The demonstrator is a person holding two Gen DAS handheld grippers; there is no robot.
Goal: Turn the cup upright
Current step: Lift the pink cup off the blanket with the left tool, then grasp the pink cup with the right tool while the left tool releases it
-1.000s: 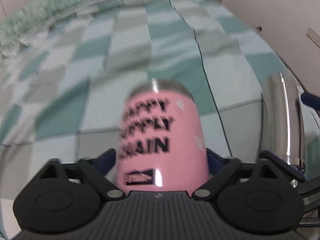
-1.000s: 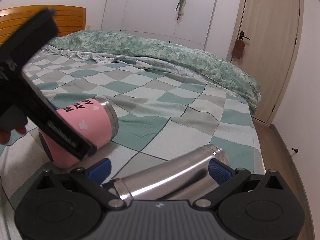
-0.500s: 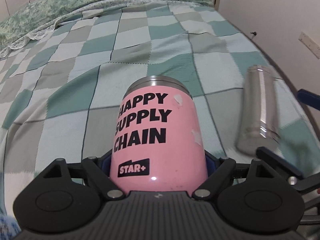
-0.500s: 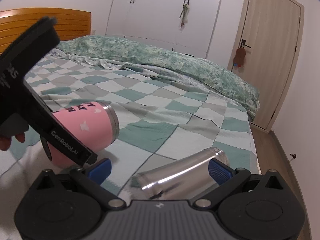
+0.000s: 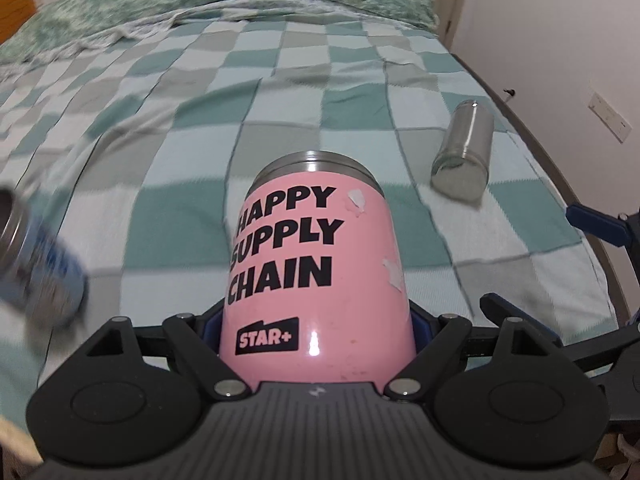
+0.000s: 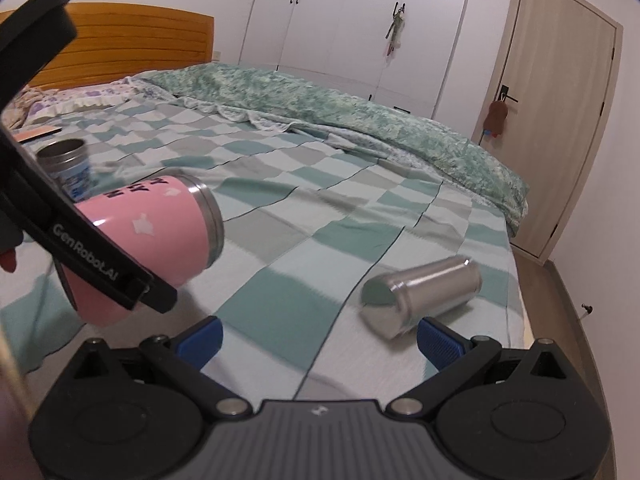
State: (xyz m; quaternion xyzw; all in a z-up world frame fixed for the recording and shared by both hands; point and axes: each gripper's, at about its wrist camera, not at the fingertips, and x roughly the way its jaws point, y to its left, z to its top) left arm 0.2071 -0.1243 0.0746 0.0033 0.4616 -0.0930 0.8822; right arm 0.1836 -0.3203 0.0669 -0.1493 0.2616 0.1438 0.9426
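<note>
My left gripper (image 5: 316, 332) is shut on a pink cup (image 5: 316, 272) printed "HAPPY SUPPLY CHAIN", holding it near its base, lifted above the checkered bedspread. In the right wrist view the pink cup (image 6: 160, 228) is tilted, its steel rim pointing right and slightly up. A steel cup (image 6: 424, 296) lies on its side on the bed just beyond my right gripper (image 6: 316, 338), which is open and empty. The steel cup also shows in the left wrist view (image 5: 464, 152).
A blue-patterned steel cup (image 6: 70, 168) stands upright at the left, blurred in the left wrist view (image 5: 36, 264). The bed's right edge (image 6: 516, 288) drops to the floor near a door (image 6: 560, 112). A folded green duvet (image 6: 320, 100) lies across the far side.
The right gripper has pulled back from the steel cup, which now lies free on the bed. The left gripper has lifted the pink cup and tilted its rim upward.
</note>
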